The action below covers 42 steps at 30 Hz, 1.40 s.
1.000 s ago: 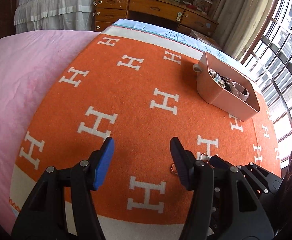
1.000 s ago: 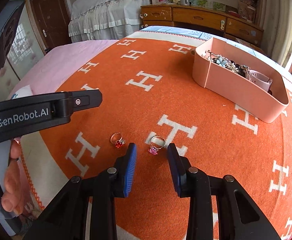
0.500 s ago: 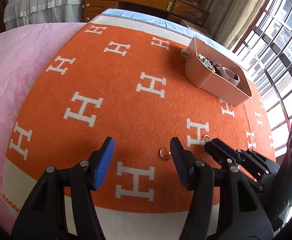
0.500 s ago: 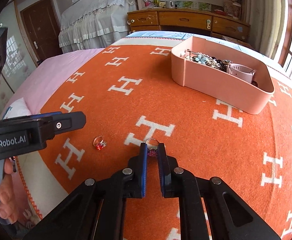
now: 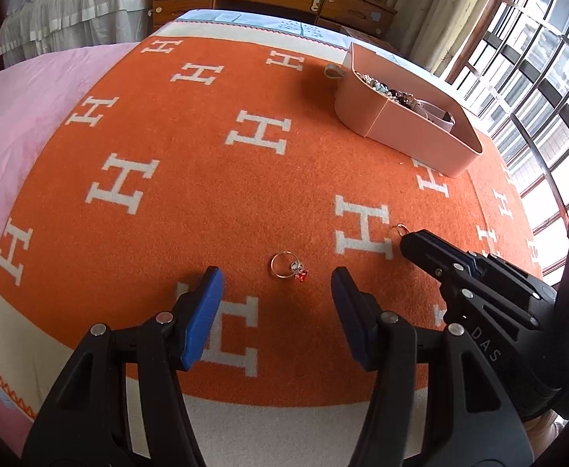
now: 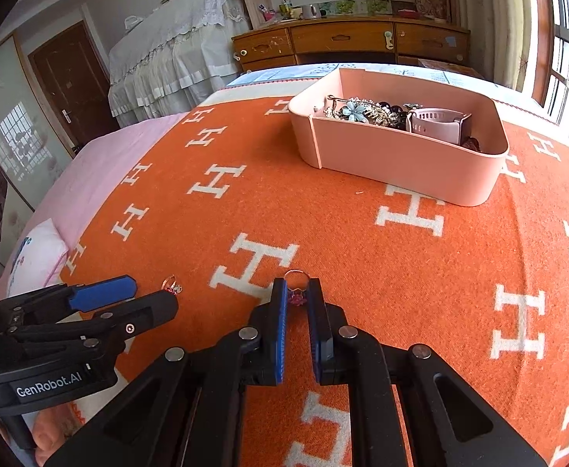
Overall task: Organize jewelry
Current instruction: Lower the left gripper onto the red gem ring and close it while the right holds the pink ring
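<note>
The far half of the pink-stone ring [image 6: 296, 292] peeks out beyond the right claw [image 6: 298, 303], whose blue pads are pressed in on it, pinching it just above the orange blanket [image 6: 362, 253]. In the left wrist view only a sliver of its band shows past the claw's tip. The pink bin [image 6: 401, 155] stands far right on the blanket; its jumble of jewelry [image 6: 362, 111] is hard to sort out beyond a blue flower piece and a lilac watch strap [image 6: 436, 124]. Two rings are visible in all: the second, a red-stone ring [image 5: 289, 266], lies flat on the blanket, apart from the first. The left claw [image 5: 276, 292] is spread wide, the ring just beyond its fingertips.
</note>
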Each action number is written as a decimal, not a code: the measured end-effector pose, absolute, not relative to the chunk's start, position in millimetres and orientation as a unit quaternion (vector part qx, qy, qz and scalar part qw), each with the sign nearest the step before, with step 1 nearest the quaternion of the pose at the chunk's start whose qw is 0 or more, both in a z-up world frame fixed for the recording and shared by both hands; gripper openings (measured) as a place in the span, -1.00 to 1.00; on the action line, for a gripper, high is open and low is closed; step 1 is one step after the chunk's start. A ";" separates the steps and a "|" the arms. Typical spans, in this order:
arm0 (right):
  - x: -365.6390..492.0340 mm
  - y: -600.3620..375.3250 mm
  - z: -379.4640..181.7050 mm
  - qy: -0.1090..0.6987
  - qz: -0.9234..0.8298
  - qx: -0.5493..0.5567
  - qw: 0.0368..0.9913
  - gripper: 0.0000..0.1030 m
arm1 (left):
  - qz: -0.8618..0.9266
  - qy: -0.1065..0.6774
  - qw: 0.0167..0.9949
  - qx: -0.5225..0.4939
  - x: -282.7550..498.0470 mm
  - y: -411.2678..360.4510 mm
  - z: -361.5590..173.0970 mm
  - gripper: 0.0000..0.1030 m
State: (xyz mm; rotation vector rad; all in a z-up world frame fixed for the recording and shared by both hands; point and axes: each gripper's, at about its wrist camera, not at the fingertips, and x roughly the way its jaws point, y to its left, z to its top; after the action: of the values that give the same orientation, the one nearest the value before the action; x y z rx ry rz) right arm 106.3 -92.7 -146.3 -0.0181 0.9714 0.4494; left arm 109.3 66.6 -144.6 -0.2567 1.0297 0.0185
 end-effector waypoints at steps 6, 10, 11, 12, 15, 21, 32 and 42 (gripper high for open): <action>110.4 -100.2 -145.6 0.467 0.210 0.008 0.859 -0.80 | 0.001 0.486 0.869 -0.096 118.4 55.4 -144.5 -0.15; 116.3 -108.9 -145.4 0.471 0.202 0.023 0.858 -0.80 | -0.017 0.482 0.872 -0.087 123.0 48.7 -144.7 -0.37; 117.7 -111.3 -145.1 0.472 0.200 0.027 0.858 -0.80 | -0.021 0.481 0.872 -0.081 123.6 46.5 -144.9 -0.49; 118.9 -113.5 -144.9 0.473 0.197 0.030 0.858 -0.80 | -0.024 0.482 0.873 -0.075 123.8 44.6 -145.1 -0.54; 123.0 -121.0 -144.3 0.474 0.190 0.039 0.859 -0.80 | -0.027 0.484 0.873 -0.058 123.5 41.0 -145.0 -0.55; 126.8 -131.0 -143.0 0.475 0.185 0.050 0.859 -0.80 | -0.017 0.494 0.869 -0.030 118.9 36.2 -145.4 -0.55; 126.9 -130.7 -143.6 0.474 0.187 0.053 0.859 -0.80 | -0.019 0.488 0.873 -0.007 112.9 32.4 -145.6 -0.70; 118.4 -123.7 -130.7 0.454 0.192 0.039 0.869 -0.80 | -0.032 0.484 0.874 -0.015 112.1 33.2 -138.9 -0.89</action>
State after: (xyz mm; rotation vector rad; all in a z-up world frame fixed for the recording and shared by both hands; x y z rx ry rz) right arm 118.4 -123.7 -130.7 0.0810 0.9501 0.4007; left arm 112.1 33.2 -138.9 -0.0319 1.0104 -0.0673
